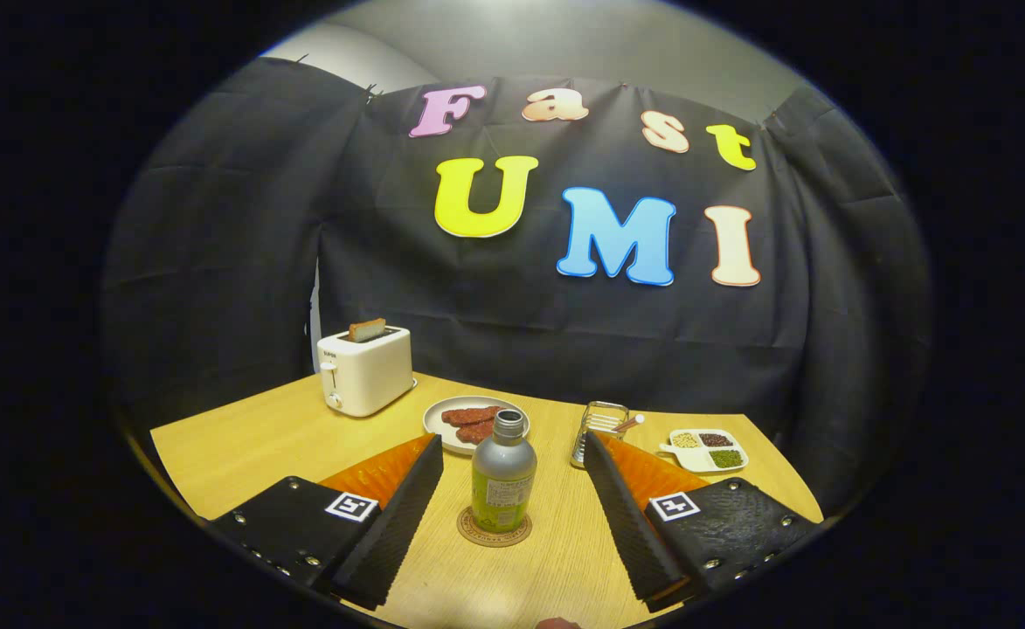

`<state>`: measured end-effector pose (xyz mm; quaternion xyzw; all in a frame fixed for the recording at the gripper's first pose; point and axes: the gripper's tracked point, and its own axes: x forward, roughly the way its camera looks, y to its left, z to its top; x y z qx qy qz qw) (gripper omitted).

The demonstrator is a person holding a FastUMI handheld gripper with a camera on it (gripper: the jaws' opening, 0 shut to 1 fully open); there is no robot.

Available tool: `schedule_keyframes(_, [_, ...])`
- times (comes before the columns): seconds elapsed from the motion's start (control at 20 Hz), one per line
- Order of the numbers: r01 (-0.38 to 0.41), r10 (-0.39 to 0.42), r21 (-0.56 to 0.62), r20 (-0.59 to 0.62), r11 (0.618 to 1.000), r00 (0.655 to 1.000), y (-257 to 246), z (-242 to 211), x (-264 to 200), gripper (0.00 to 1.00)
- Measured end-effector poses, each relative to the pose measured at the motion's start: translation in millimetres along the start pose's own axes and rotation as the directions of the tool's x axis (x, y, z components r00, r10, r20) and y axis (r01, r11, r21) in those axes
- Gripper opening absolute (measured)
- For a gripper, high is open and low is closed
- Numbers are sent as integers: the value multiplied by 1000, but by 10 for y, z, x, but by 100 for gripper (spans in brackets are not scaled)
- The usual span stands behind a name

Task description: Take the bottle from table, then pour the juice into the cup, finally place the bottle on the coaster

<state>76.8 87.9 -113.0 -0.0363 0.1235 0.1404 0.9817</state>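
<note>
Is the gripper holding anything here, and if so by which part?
Nothing is held. The gripper is open, its fingers apart on either side of the bottle, which stands on the coaster.

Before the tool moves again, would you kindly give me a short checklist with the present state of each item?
1. Bottle upright on the coaster: ok.
2. Tool open, fingers apart on either side of the bottle, not touching it: ok.
3. Bottle cap off: ok, the neck looks open.
4. Cup to pour into identified: cannot tell; a clear container stands beyond the right finger.
5. Juice level in the bottle: cannot tell.
</note>
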Motion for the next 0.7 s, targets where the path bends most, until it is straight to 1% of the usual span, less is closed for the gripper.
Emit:
schedule_keyframes(0.25, [61, -64, 50, 59, 997, 996, -72, 365, -451, 97])
schedule_keyframes(0.35, [92, -96, 59, 73, 994, 993, -118, 463, -609, 97])
schedule_keyframes(0.5, [118, -127, 85, 107, 989, 986, -115, 602, -844, 97])
schedule_keyframes(0.7, [150, -160, 78, 149, 986, 976, -126, 708, -1067, 97])
